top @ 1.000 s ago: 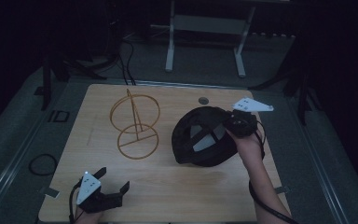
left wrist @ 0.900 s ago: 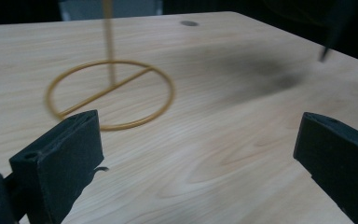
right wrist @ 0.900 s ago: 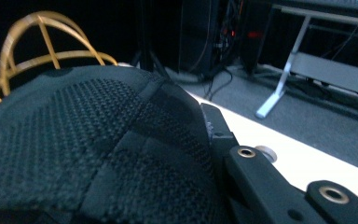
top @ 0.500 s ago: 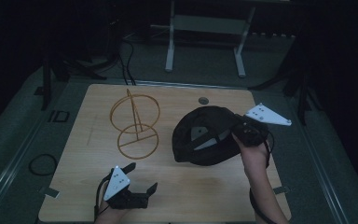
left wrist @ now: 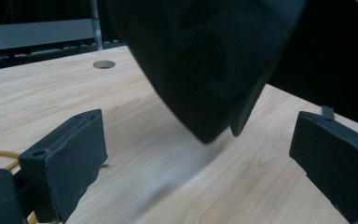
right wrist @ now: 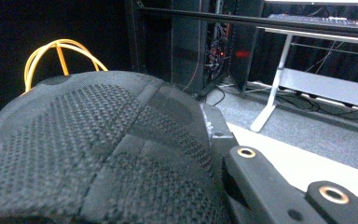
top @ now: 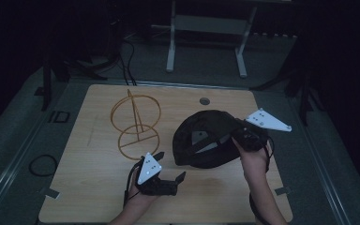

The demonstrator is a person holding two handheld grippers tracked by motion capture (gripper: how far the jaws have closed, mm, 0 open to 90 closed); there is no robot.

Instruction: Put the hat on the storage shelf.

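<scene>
Plainly, the black cap (top: 206, 138) bears no readable writing.

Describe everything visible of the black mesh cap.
The black mesh baseball cap has a woven, textured crown with seamed panels, a stiff brim and a pale label inside. It is tilted with its opening partly upward, over the right half of the light wooden table. The right claw grips its edge; the open left claw waits just short of it.
</scene>
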